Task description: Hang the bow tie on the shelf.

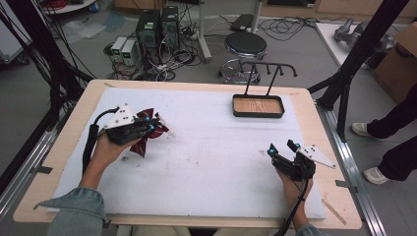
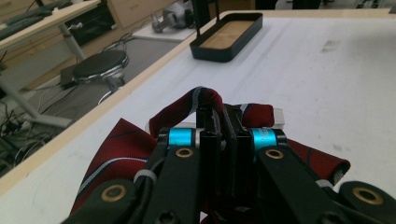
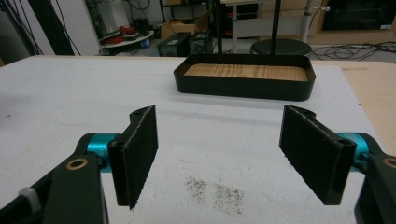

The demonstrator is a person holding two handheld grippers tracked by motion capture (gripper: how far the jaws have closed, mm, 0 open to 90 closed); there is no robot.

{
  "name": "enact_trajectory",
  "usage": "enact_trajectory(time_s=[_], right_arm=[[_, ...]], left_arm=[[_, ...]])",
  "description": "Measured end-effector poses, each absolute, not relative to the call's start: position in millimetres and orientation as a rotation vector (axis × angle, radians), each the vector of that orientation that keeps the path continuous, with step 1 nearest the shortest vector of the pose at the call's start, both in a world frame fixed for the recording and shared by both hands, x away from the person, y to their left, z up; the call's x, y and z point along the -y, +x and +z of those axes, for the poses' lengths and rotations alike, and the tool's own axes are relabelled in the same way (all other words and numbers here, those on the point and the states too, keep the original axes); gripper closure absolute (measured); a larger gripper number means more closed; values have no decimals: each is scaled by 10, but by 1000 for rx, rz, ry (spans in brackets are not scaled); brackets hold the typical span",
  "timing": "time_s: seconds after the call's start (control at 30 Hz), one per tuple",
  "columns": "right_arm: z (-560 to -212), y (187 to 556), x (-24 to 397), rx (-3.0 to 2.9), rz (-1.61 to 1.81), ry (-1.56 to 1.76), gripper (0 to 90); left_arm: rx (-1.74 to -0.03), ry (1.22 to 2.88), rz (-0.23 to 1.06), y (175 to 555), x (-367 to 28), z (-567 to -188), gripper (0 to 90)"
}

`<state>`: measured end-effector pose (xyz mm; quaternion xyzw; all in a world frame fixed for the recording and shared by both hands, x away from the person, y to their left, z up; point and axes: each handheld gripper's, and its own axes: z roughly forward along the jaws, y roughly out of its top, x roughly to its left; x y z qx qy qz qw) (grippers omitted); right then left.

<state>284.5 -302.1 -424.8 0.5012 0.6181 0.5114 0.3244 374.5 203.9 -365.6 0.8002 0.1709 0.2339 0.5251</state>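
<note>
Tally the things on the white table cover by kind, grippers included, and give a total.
Red striped necktie: 1, clamped in the left gripper
Black tray with a wooden floor and a hook rack: 1
Hand-held grippers: 2, the left one and the right gripper, whose jaws stand apart with nothing between them
Total: 4

No text, label, brand, number or sign can be read anywhere on the table or in the room behind it. The dark red striped tie (image 2: 135, 140) carries only pale stripes, no lettering. The black tray (image 3: 243, 77) with its wooden floor bears no marking, and the computer towers (image 1: 157, 27) on the floor beyond the table are too small and blurred to show any badge.
</note>
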Motion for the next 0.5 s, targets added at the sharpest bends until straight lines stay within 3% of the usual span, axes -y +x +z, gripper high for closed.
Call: enact_trajectory(time_s=[0.5], right_arm=[[-4267,2874,3024,-1632,1339,1305,272]], left_arm=[[-249,1925,496,4329,-1220,-3556,857]])
